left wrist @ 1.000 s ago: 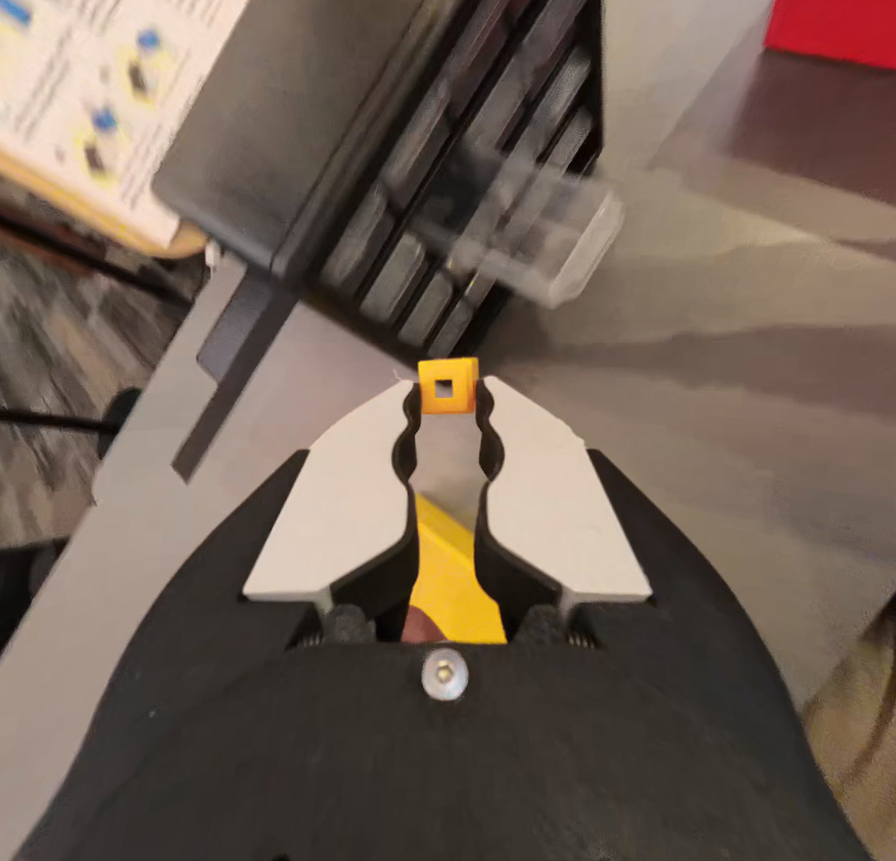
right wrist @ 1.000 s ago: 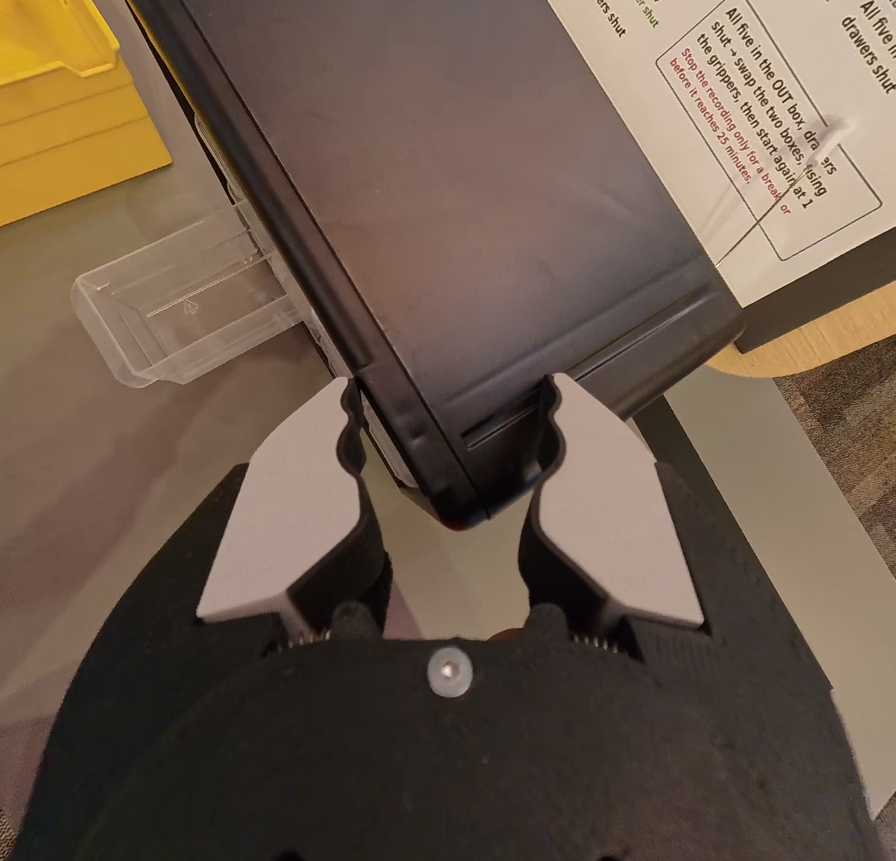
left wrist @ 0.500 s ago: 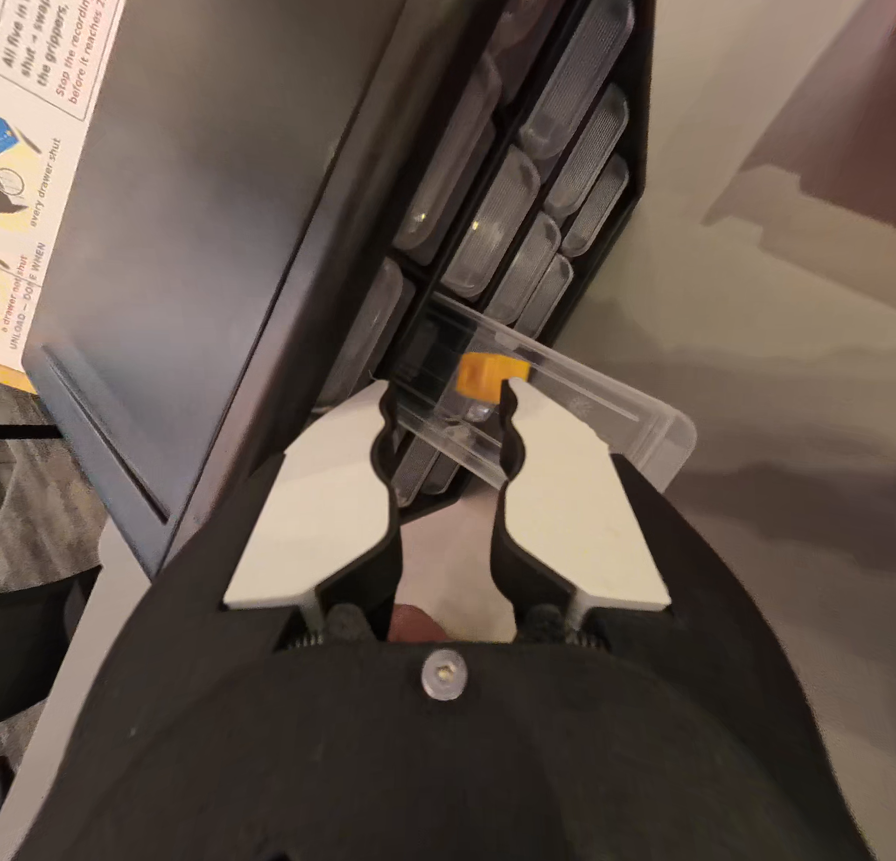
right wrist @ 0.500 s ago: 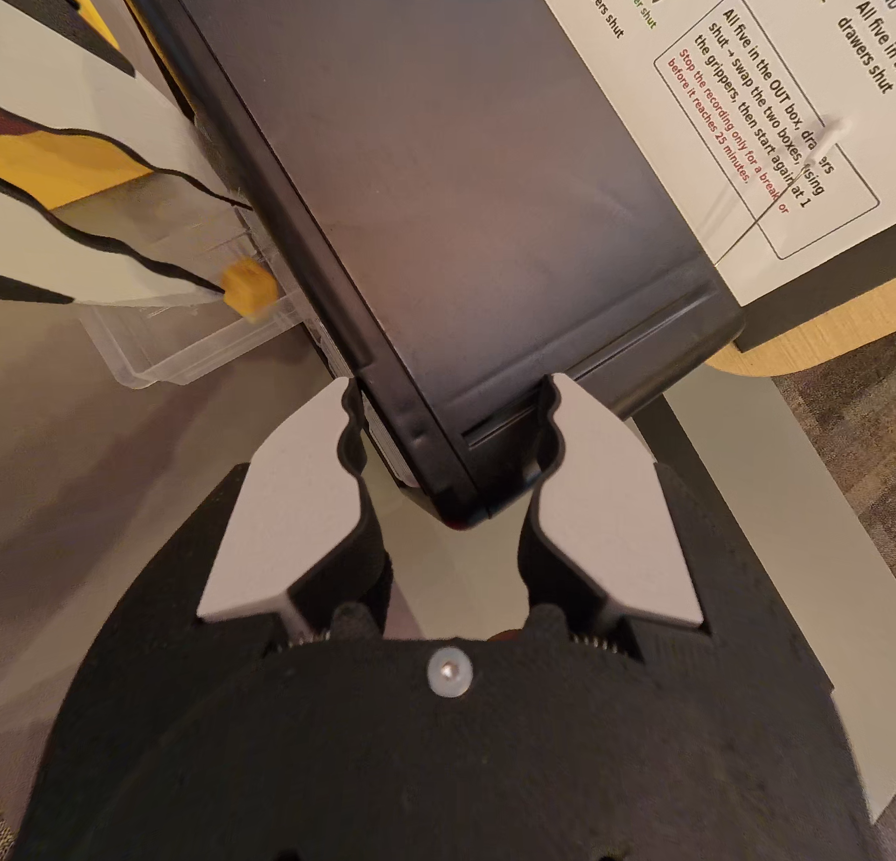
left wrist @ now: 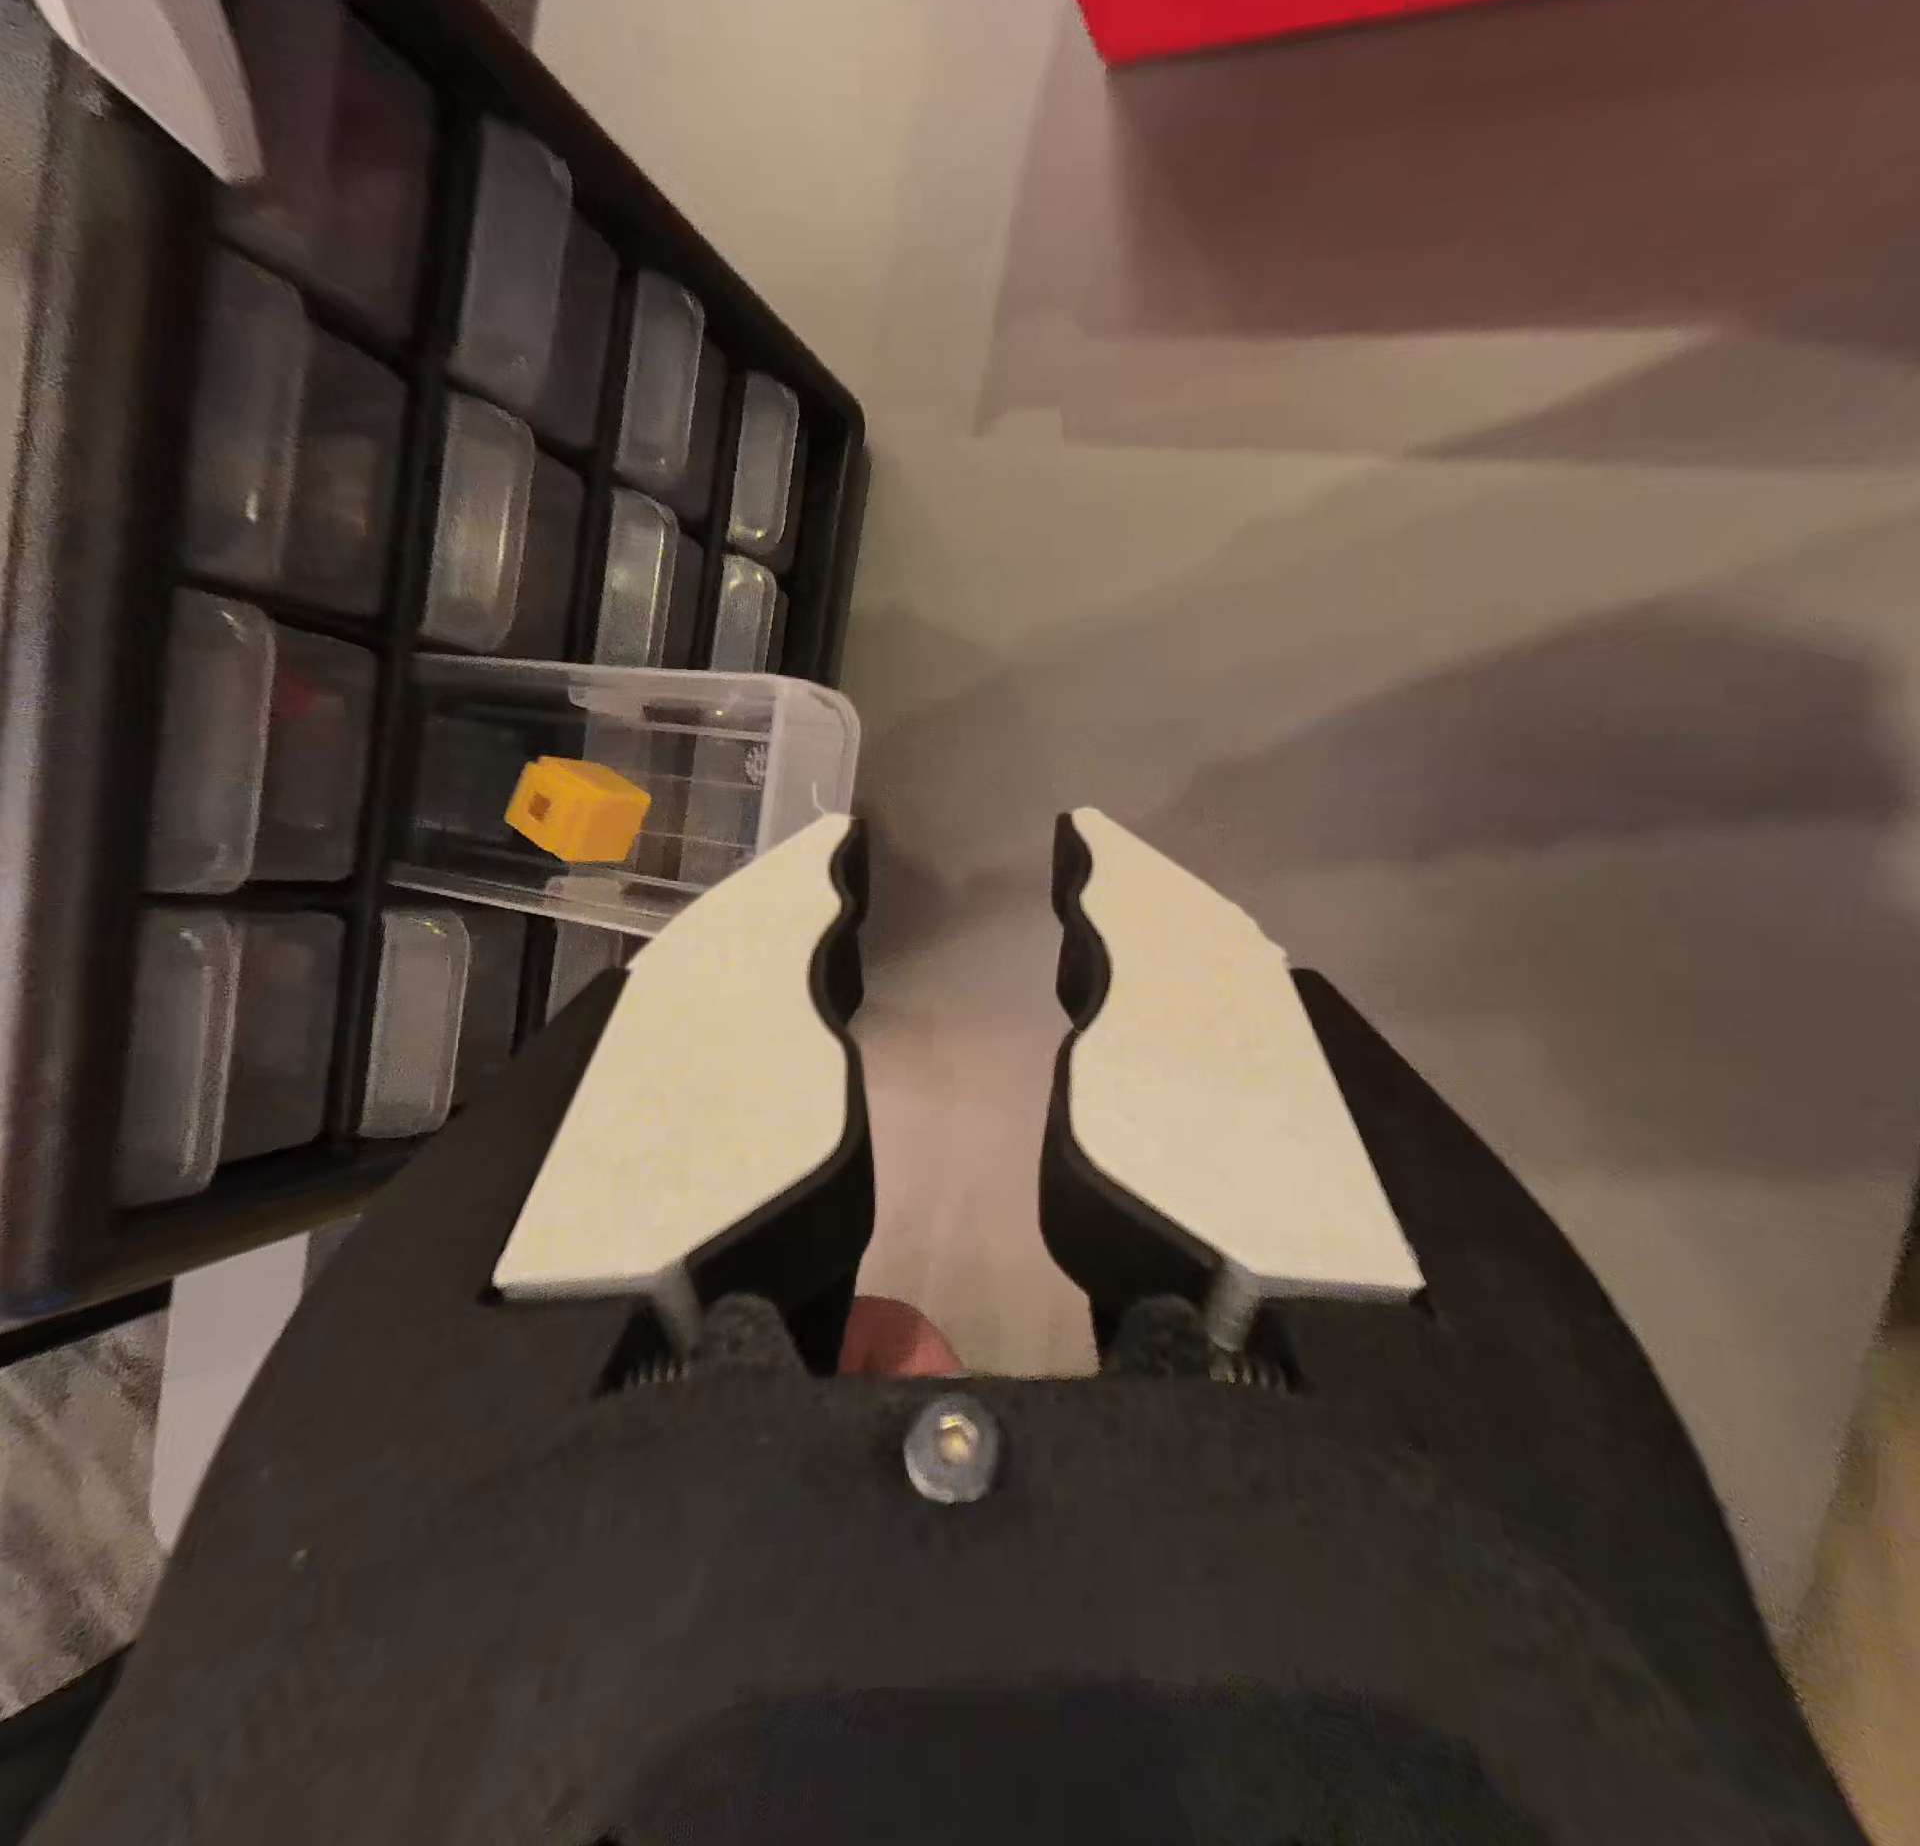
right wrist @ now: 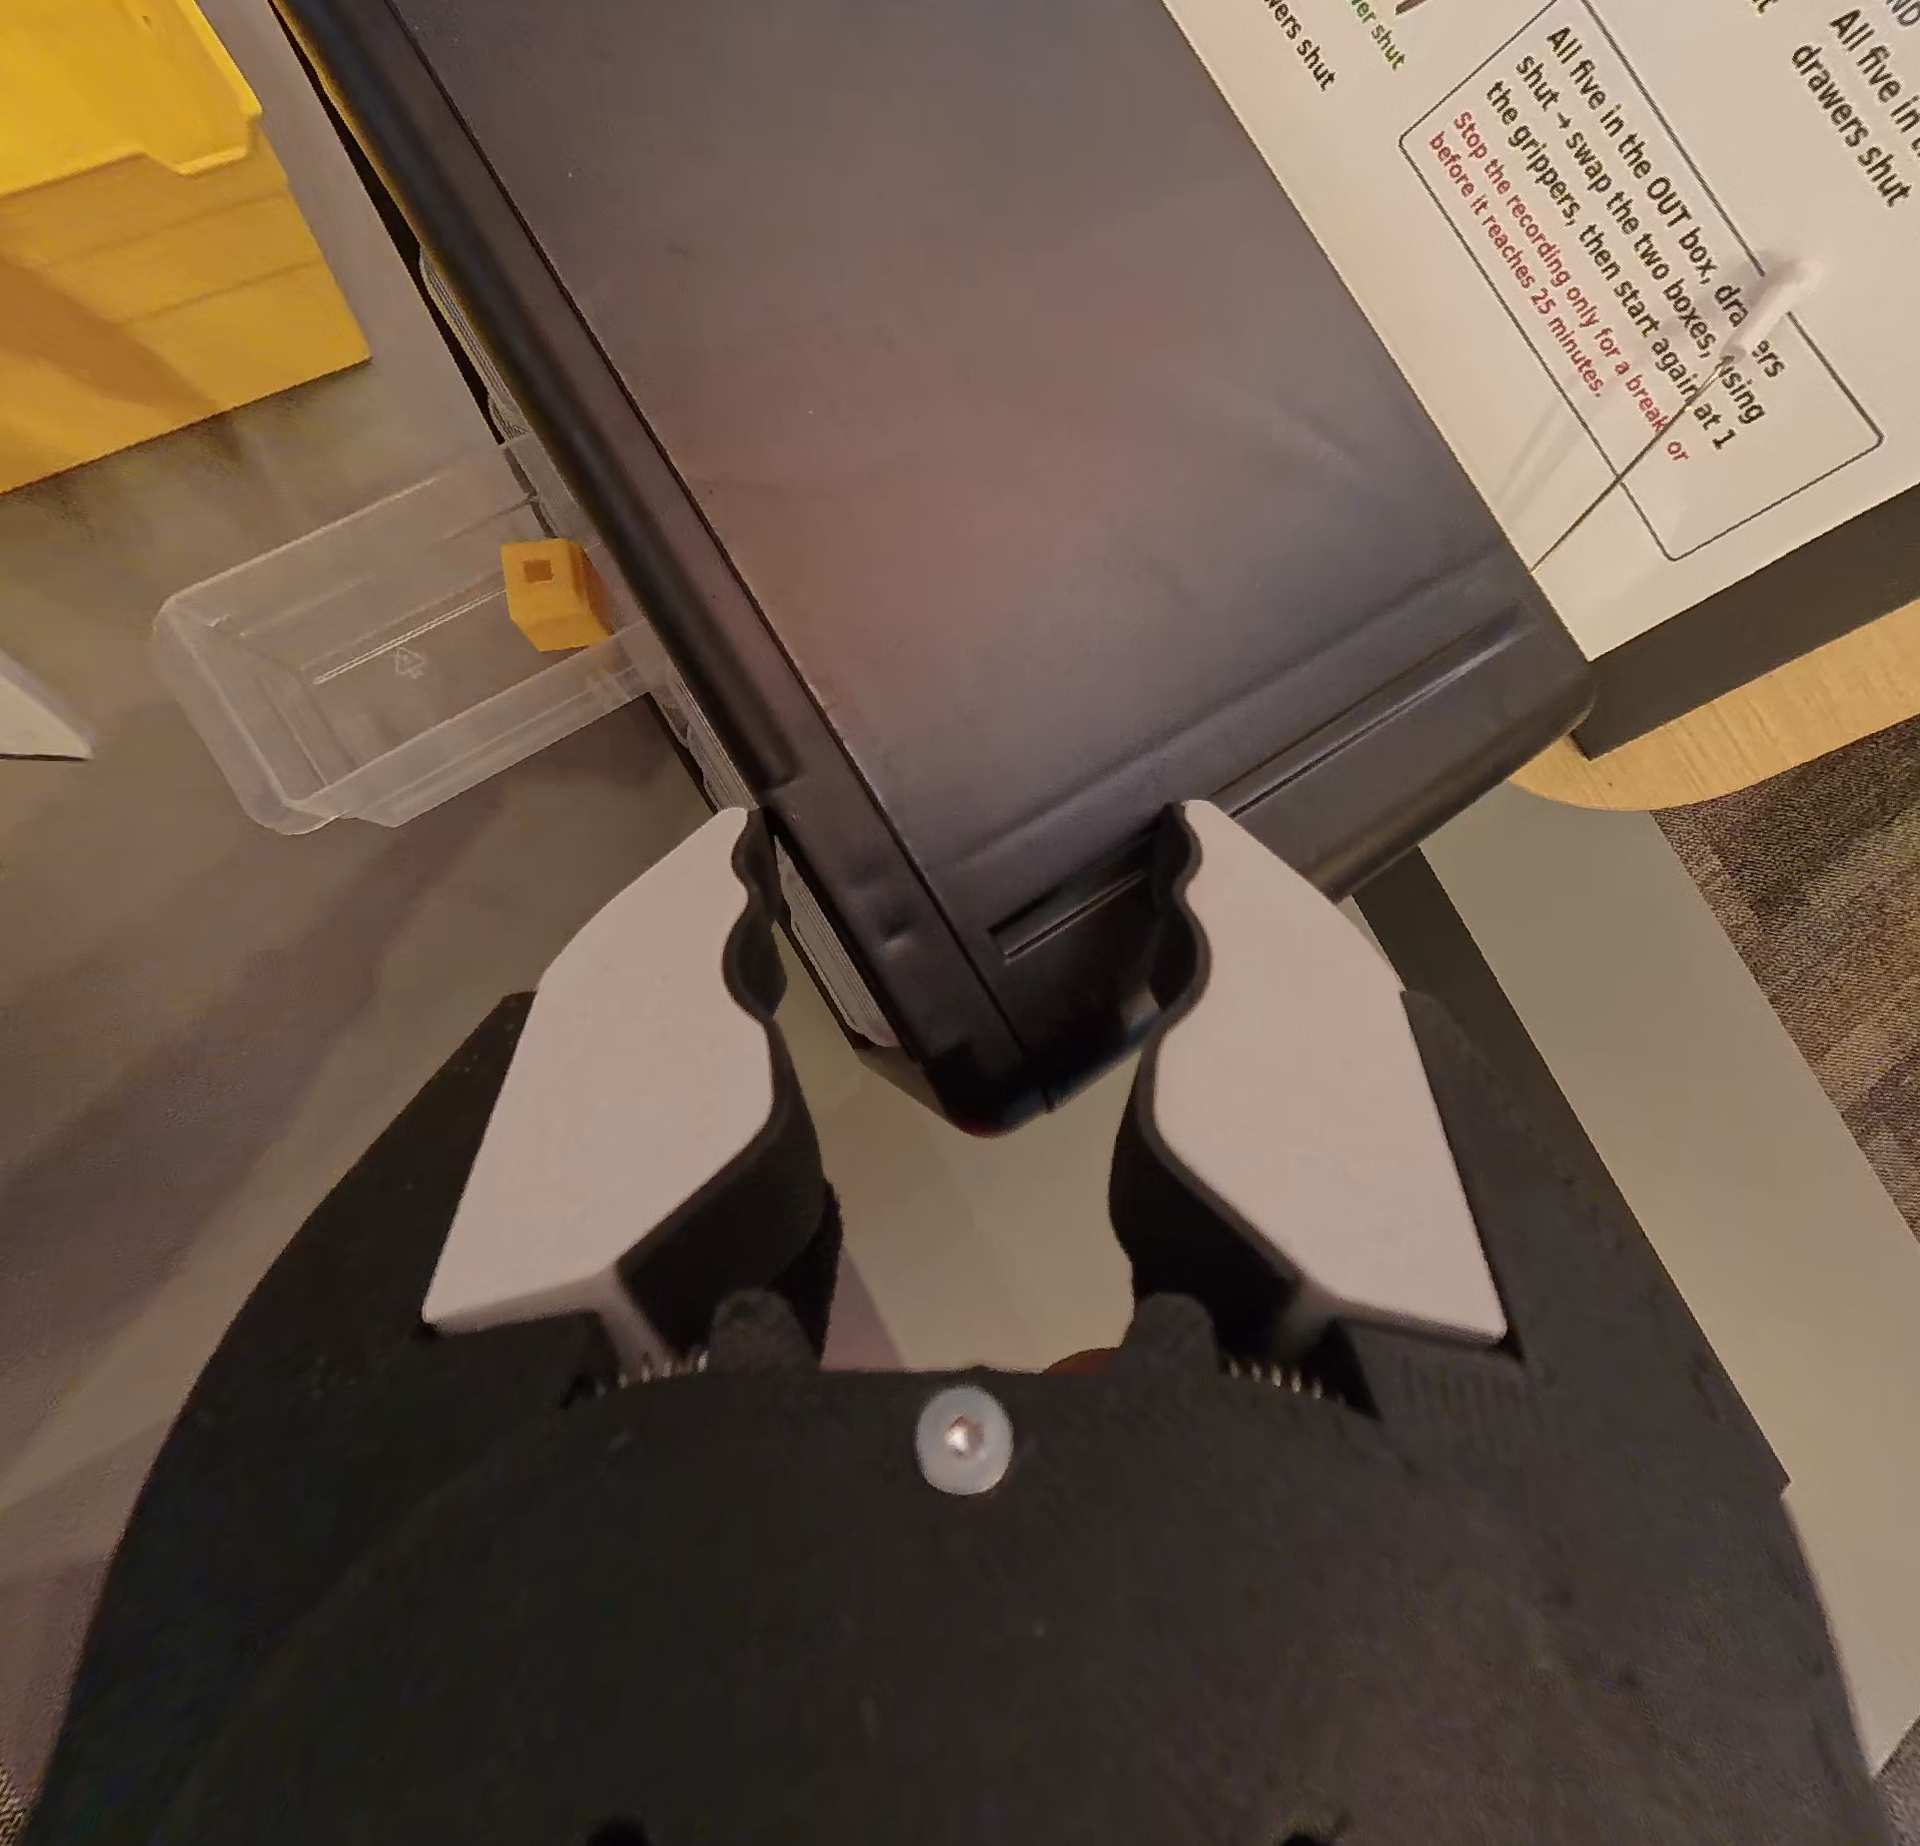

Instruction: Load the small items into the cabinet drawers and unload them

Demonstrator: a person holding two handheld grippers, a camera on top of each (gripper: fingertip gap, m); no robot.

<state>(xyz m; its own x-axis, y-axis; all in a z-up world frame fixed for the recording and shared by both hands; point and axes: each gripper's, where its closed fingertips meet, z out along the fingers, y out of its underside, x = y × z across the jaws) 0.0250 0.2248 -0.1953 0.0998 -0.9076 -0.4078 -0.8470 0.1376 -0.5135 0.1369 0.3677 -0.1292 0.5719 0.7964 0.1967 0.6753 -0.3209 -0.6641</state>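
Orange cube point(left wrist: 577, 807) lies in the clear drawer point(left wrist: 665, 788) pulled out of the black drawer cabinet point(right wrist: 997, 446) on the counter point(left wrist: 1351, 653). The left gripper point(left wrist: 954, 840) hovers beside it, fingers apart and empty; the right gripper point(right wrist: 964, 830) braces the cabinet's corner between wide fingers. A hurried push could jam the drawer or tip the cabinet.

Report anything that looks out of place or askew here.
Little stands out. One clear drawer juts from the black cabinet while the rest sit shut; an orange cube lies tilted inside it.
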